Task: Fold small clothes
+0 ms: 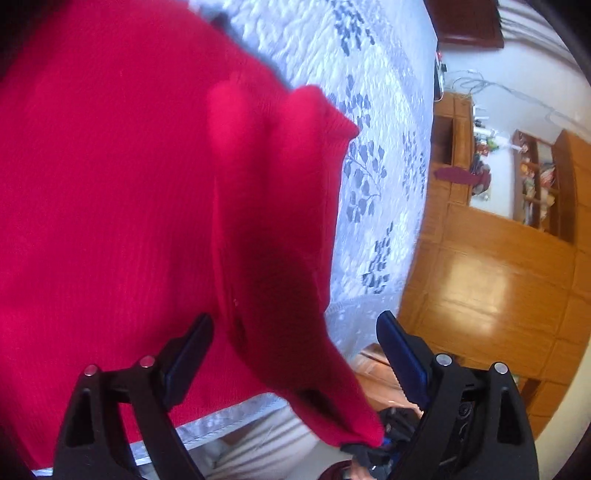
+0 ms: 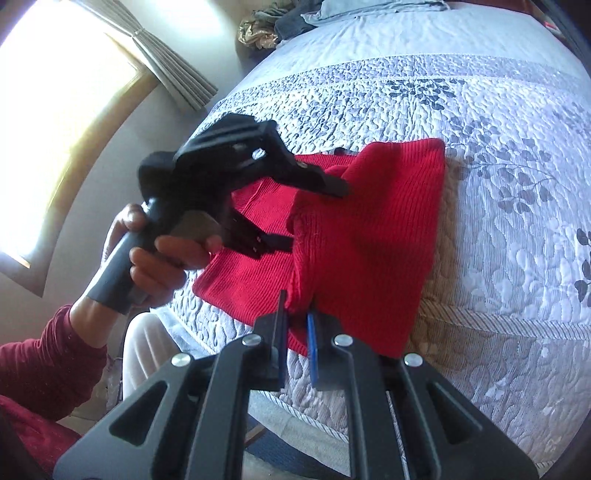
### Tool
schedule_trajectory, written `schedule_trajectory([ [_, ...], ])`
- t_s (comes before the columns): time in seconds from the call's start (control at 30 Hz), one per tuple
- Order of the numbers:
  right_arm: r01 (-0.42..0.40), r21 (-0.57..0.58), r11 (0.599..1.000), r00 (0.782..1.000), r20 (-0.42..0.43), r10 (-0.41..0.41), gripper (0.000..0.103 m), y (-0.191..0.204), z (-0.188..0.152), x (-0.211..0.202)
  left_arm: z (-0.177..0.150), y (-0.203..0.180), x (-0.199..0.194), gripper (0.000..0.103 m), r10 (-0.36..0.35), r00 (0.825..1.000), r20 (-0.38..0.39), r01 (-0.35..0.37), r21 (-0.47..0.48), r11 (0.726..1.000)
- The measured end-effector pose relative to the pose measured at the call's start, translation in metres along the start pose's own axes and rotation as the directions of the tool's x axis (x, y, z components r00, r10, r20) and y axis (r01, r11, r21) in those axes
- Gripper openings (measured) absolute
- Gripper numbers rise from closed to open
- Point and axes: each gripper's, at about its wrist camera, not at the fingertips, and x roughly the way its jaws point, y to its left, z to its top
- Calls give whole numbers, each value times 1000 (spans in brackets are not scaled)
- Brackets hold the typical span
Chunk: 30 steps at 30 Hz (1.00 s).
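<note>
A ribbed red knit garment (image 2: 369, 229) lies partly folded on the bed's quilted, leaf-patterned white coverlet (image 2: 498, 122). The right gripper (image 2: 297, 314) is clamped on its near edge, lifting it. The left gripper (image 1: 295, 332) hovers over it, jaws apart.

Red ribbed knit on the sweater (image 2: 369, 236). Pale blue-white quilted bedspread (image 2: 480, 110) with grey leaf sprigs and a striped grey band. Black grippers, left (image 2: 295, 206) and right (image 2: 297, 310), with blue pads (image 2: 313, 343). Dark red sleeve (image 2: 44, 354). Beige curtain (image 2: 173, 62). Glossy orange-brown wooden floor (image 1: 498, 295). Far heap (image 2: 280, 22) grey and possibly olive, blurred.
</note>
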Motion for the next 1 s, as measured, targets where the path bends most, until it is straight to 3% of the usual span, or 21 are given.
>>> schedule_trajectory([
  [0.07, 2, -13, 1000, 1000, -8, -2, 7, 3, -2, 1, 7, 1, 2, 88, -20, 1000, 11, 20, -11, 1000],
  [0.23, 4, -27, 1000, 1000, -15, -4, 7, 4, -6, 1, 35, -4, -10, 75, 0, 996, 85, -2, 18, 1000],
  [0.33, 2, -27, 1000, 1000, -17, -3, 7, 5, -6, 1, 49, -4, -7, 49, 35, 996, 80, -37, 28, 999],
  [0.37, 3, -27, 1000, 1000, -16, -3, 7, 5, -6, 1, 51, -2, -6, 33, 39, 996, 79, -41, 23, 999],
  [0.47, 6, -29, 1000, 1000, -19, -6, 7, 5, -7, 2, 53, 1, -4, 22, 37, 996, 86, -40, 33, 999],
  [0.77, -39, -70, 997, 999, -36, 37, 7, 33, 1, 8, 40, -34, -33, 19, 57, 984, 170, -88, 179, 980],
  [1.0, -113, -175, 978, 993, -61, 104, 7, 92, 29, 35, 29, -68, -104, 19, 64, 958, 280, -151, 303, 941],
])
